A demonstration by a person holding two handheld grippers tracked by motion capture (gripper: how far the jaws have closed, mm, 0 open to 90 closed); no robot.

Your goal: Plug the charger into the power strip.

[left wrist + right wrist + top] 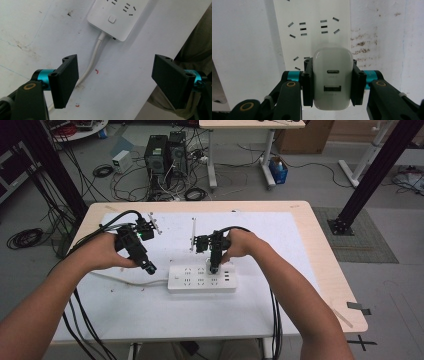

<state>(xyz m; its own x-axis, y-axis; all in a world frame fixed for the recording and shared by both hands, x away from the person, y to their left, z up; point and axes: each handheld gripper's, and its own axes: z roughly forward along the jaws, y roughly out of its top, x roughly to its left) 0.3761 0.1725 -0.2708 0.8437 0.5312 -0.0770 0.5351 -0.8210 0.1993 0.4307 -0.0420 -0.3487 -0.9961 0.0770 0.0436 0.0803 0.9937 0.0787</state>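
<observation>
A white power strip [201, 277] lies on the white mat in the middle of the table. Its switch end [117, 18] and white cable [93, 58] show in the left gripper view. My right gripper [332, 83] is shut on a white USB charger [332, 78], one pad on each side, directly over the strip's sockets [312, 27]. From above, the right gripper [215, 266] points down onto the strip's right part. My left gripper [115, 82] stands open with nothing between its jaws, hovering over the mat and cable just left of the strip [149, 266].
The white mat [150, 310] covers most of the wooden table [330, 270]. Gripper cables hang off the front edge. On the floor behind the table stand computer towers [165, 152] amid tangled cables. Black frame posts rise at left and right.
</observation>
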